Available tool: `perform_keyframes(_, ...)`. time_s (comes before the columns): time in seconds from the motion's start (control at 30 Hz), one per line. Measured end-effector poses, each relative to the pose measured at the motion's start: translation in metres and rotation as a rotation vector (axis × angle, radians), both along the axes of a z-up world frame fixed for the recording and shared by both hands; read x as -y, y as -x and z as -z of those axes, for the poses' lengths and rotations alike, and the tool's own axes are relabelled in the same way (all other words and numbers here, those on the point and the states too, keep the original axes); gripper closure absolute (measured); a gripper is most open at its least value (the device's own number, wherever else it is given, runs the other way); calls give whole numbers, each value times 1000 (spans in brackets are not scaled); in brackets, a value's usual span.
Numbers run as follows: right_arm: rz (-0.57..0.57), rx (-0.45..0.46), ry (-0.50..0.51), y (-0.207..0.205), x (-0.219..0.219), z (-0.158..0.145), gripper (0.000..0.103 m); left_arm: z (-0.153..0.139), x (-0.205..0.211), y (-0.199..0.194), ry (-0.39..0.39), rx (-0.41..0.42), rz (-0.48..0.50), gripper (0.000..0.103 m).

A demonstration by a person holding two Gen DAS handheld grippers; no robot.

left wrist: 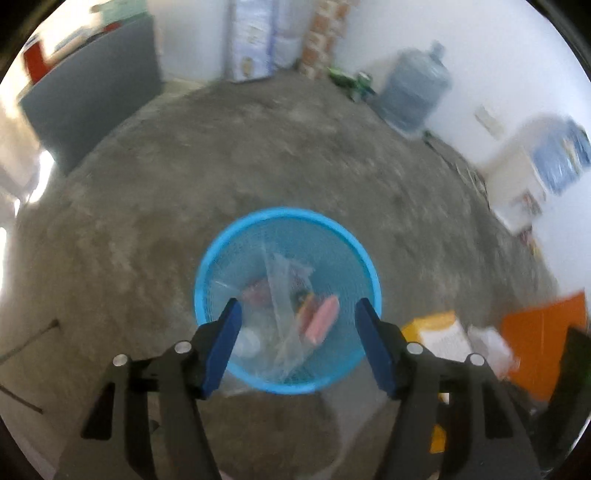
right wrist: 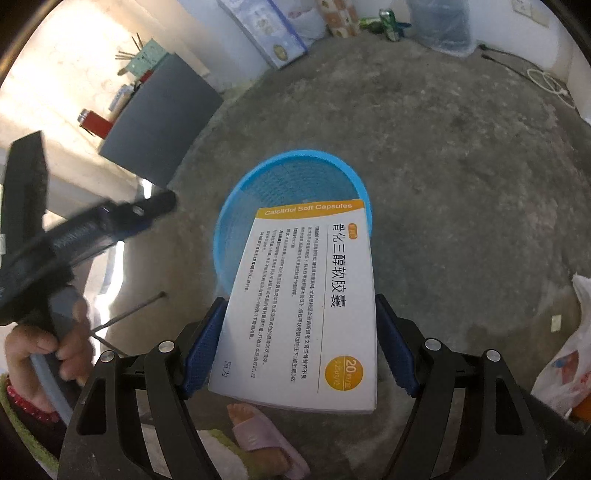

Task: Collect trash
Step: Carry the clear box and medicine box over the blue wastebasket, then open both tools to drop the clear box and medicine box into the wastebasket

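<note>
Right hand-held gripper (right wrist: 301, 345) is pinching a white and yellow medicine box (right wrist: 301, 306) marked "Calcitriol Soft Capsules" between its blue pads (right wrist: 201, 354), one pad pressing each long side. In the right wrist view the box is lying flat and tilted, its far end overlapping the near rim of the blue mesh wastebasket (right wrist: 258, 184), which is standing on the concrete floor (right wrist: 461, 166); whether the box is actually over the opening or only in front of it cannot be told.

Left hand-held gripper (left wrist: 297, 345) is hovering spread wide and empty, its pads (left wrist: 223, 350) framing the wastebasket (left wrist: 221, 243) from above in the blurred left wrist view. Inside the basket are lying a clear plastic bag (left wrist: 284, 295), a pink wrapper (left wrist: 323, 319) and other scraps too smeared to name. To the right of the basket in that view, the same medicine box (left wrist: 439, 332) is showing beside an orange sheet (left wrist: 539, 339).

In the right wrist view the left gripper is showing at the left edge, gripped by a hand (right wrist: 55, 343) wearing a red bead bracelet. A foot in a pink slipper (right wrist: 258, 439) is standing at the near edge, and a white plastic bag (right wrist: 569, 362) is lying on the floor at the right. At the far wall a large water jug (left wrist: 417, 88) is standing beside green cans (right wrist: 388, 24).
</note>
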State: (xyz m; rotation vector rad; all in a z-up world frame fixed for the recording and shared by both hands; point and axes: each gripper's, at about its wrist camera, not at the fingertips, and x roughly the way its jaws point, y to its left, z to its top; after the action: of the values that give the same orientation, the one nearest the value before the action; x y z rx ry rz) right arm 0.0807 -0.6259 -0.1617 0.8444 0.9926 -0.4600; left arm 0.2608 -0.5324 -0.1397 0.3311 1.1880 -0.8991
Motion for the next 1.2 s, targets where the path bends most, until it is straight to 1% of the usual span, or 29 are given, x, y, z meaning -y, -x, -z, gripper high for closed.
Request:
perform_keyframes(0.07,-8,-7,1,-6,-2,2,30,-11,-13,-10,45,-23,-33,40)
perform_keyframes(0.17,-21,-12,5,-17,-1,8,30,-37,-34,-16,95,11,-54,39)
perform_keyframes(0.23,-22,-20,10,-27,3,10,30,-61,-52,-15,126,37,-62,39)
perform_keyframes(0.37,-24,-18,24,-43,10,12,30,-103,-95,0,167,86,-60,33)
perform_keyframes(0.5,16,-40,34,-58,22,20,29,-138,-142,21,207,117,-51,29)
perform_keyframes(0.53,28,-48,28,-60,26,24,29,-147,-160,27,221,126,-53,29)
perform_keyframes(0.63,41,-43,-46,-64,32,38,26,-161,-205,42,249,134,-79,26)
perform_keyframes(0.7,48,-40,-76,-63,32,42,24,-166,-233,51,259,131,-100,25)
perform_keyframes(0.83,56,-10,-117,-56,30,40,24,-173,-283,64,268,165,-149,24)
perform_keyframes(0.9,59,-5,-118,-52,28,35,24,-176,-309,70,285,169,-190,24)
perform_keyframes(1.03,55,13,-101,-46,21,20,24,-179,-347,77,325,178,-256,24)
perform_keyframes(1.2,49,9,-59,-38,10,11,24,-185,-383,87,355,201,-319,24)
